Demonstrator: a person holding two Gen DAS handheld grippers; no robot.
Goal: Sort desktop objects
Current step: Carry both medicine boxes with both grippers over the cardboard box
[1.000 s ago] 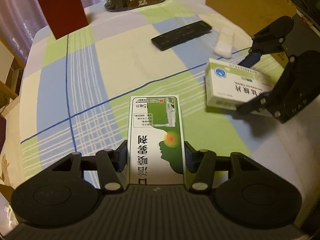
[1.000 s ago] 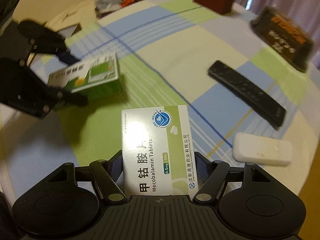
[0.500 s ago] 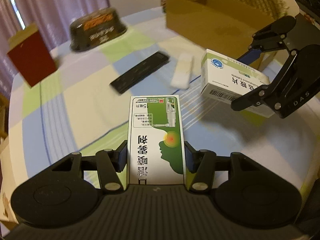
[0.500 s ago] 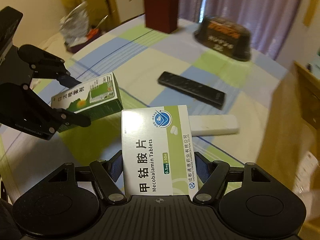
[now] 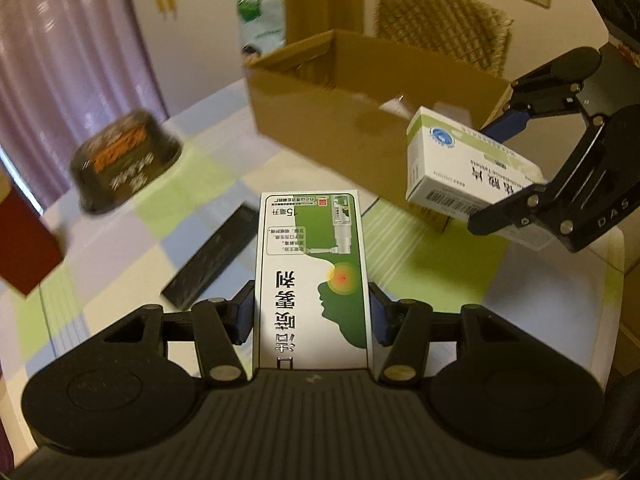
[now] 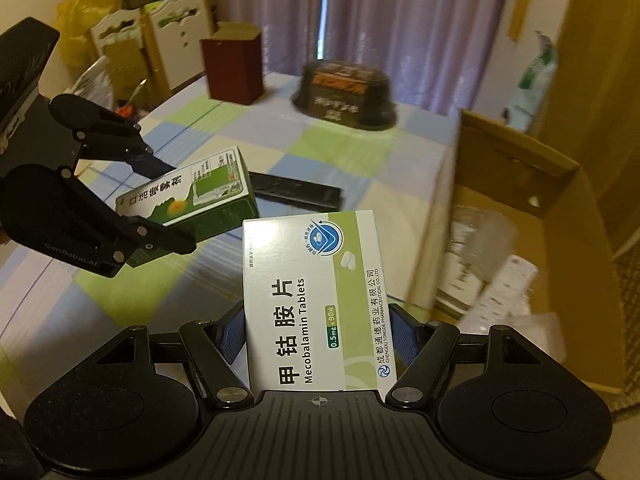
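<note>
My left gripper (image 5: 311, 312) is shut on a green and white spray box (image 5: 312, 264), held above the table. In the right wrist view this same left gripper (image 6: 160, 204) and its green box (image 6: 192, 196) hang at the left. My right gripper (image 6: 318, 332) is shut on a white and green Mecobalamin tablets box (image 6: 316, 292). From the left wrist view, the right gripper (image 5: 492, 176) holds that tablets box (image 5: 448, 164) just in front of an open cardboard box (image 5: 320, 120), whose inside (image 6: 516, 160) lies to the right.
A black remote (image 5: 212, 260) lies on the checked tablecloth, with a black food tub (image 5: 124, 160) and a dark red box (image 5: 24, 240) further back. The cardboard box holds a white remote (image 6: 504, 292) and papers. A wicker chair (image 5: 440, 20) stands behind it.
Both grippers have risen off the table and swung toward the cardboard box, each still holding its box. The white bar on the table has left view.
</note>
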